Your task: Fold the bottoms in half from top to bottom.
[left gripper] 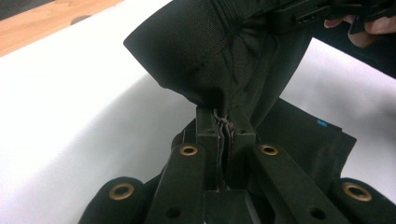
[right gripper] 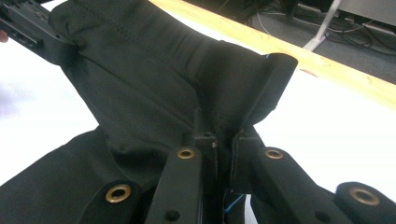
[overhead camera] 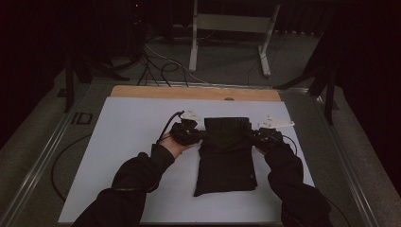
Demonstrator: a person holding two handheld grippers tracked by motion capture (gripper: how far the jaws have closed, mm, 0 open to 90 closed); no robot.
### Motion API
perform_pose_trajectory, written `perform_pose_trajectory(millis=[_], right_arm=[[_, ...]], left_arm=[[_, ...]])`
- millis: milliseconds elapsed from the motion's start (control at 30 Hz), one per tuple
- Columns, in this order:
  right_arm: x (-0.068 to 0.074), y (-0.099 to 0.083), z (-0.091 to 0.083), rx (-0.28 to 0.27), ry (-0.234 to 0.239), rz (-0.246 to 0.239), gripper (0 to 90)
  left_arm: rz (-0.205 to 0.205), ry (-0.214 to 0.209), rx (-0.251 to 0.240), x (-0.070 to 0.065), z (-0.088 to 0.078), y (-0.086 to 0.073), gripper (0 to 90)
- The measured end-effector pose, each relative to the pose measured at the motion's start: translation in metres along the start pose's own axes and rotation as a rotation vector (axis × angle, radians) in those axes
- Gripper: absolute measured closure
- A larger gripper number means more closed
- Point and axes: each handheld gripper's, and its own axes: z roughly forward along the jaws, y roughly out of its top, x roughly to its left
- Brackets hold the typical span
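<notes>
A black folded garment point(overhead camera: 226, 163) lies on the white table cover point(overhead camera: 127, 142), its far end lifted off the surface. My left gripper point(overhead camera: 196, 135) pinches the garment's left edge, and my right gripper point(overhead camera: 253, 135) pinches the right edge. In the left gripper view the black cloth point(left gripper: 210, 51) bunches up out of my left gripper point(left gripper: 225, 123), whose jaws press tight on the fabric. In the right gripper view the cloth point(right gripper: 154, 79) rises the same way from my right gripper point(right gripper: 219, 135), jaws closed on a seam. The other gripper's body point(right gripper: 32, 32) shows at the top left there.
A wooden strip point(overhead camera: 194, 93) borders the table's far edge. Beyond it stand a white metal frame point(overhead camera: 231, 33) and loose cables point(overhead camera: 161, 66) on the floor. A cable point(overhead camera: 66, 156) curves along the table's left side. Dark stands flank both sides.
</notes>
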Motion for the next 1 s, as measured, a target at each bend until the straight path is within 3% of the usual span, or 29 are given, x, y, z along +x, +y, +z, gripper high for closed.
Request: perform_pose_trajectory(millis=[633, 1000], right_arm=[[0.012, -0.02, -0.01, 0.006, 0.029, 0.002, 85.0], [0.02, -0.036, -0.011, 0.036, 0.048, 0.009, 84.9]], left_arm=[[0.001, -0.034, 0.005, -0.016, -0.001, -0.017, 87.0], [-0.008, -0.062, 0.023, -0.026, 0.001, -0.031, 87.0]])
